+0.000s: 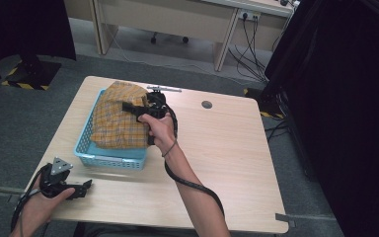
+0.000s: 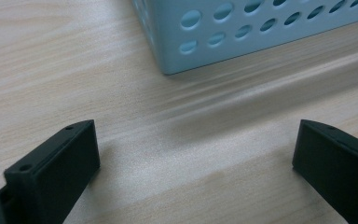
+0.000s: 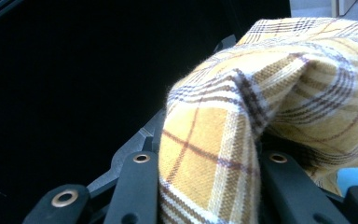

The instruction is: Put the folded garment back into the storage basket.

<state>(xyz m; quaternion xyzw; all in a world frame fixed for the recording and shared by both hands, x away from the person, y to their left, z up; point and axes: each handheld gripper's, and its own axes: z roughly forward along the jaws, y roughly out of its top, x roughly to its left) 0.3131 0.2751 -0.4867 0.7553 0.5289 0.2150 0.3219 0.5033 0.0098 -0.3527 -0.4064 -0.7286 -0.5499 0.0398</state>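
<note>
Cloth (image 1: 116, 116), yellow plaid, heaped in blue basket (image 1: 109, 159) w/ right gripper (image 1: 137, 109) jaws clamped on a fold. Left gripper (image 1: 81, 190) rests on table (image 1: 227, 148) near basket corner, jaws wide apart.

Even indoor light, soft shadows, close-ups slightly blurred

the yellow plaid cloth (image 1: 119, 117) heaps over the blue basket (image 1: 109, 159), hiding its inside and far rim. in the right gripper view the cloth (image 3: 270, 107) covers the tips of both jaws. in the left gripper view the basket (image 2: 242, 32) is cut off by the top edge, and the 2 jaws by the bottom.
</note>
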